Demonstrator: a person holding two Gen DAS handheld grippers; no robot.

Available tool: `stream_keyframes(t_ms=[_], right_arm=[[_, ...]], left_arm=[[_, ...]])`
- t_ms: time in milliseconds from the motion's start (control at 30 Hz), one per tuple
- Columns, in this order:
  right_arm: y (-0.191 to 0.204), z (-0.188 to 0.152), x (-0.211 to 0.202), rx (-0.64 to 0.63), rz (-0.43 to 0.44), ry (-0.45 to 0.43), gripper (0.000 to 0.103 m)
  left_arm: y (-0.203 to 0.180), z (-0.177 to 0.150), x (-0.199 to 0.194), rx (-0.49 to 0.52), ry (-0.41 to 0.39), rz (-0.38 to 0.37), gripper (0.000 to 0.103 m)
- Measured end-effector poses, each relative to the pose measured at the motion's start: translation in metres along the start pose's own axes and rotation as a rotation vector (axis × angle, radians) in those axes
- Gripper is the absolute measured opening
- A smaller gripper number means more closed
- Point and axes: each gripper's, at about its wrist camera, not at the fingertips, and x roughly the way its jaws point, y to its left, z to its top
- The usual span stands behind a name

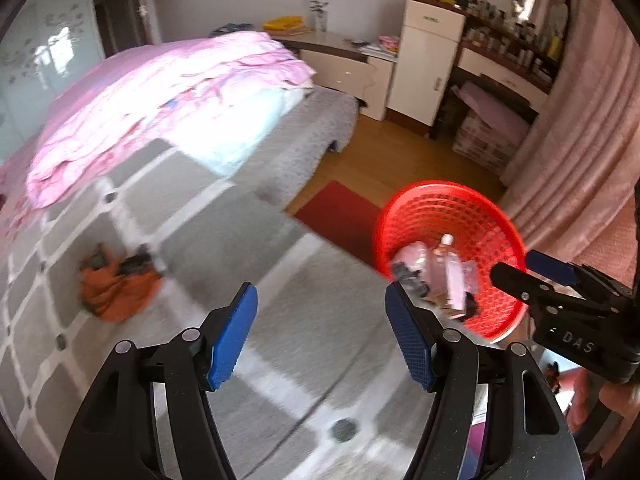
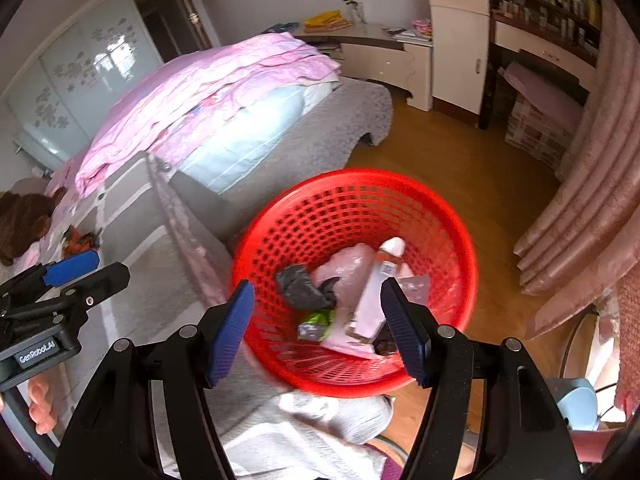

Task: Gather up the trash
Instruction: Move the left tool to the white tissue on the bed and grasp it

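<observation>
Red basket (image 2: 448, 208) sits on the wood floor right beside the bed (image 1: 280, 160). Inside the basket: white bottle (image 2: 378, 292), grey crumpled bag (image 2: 300, 284), pinkish plastic bag (image 2: 348, 264), green wrapper (image 2: 318, 320). Orange wrapper (image 1: 116, 288) lies on the bed's grey cover, well apart from the basket. Left tongs (image 1: 322, 332) spread apart, empty, over the bed. Right tongs (image 2: 318, 328) spread apart, empty, above the basket.
</observation>
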Motion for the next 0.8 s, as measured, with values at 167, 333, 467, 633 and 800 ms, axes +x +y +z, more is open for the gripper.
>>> stream_keyframes(t_ms=[167,333,467,633,800], right_arm=[[0.033,-0.004,0.009,-0.068,0.052,0.028,0.064],[0.069,-0.009,0.017,-0.13,0.101,0.048,0.064],[0.093,-0.012,0.02,-0.173,0.133,0.058,0.064],[0.123,-0.014,0.024,-0.228,0.168,0.07,0.064],[0.146,-0.021,0.026,-0.287,0.192,0.081,0.064]], left_arm=[[0.032,-0.013,-0.017,-0.057,-0.021,0.09,0.064],[0.068,-0.03,-0.035,-0.136,-0.02,0.155,0.064],[0.095,-0.044,-0.046,-0.201,-0.011,0.188,0.064],[0.117,-0.056,-0.054,-0.255,-0.005,0.231,0.064],[0.129,-0.065,-0.066,-0.27,-0.009,0.278,0.064]])
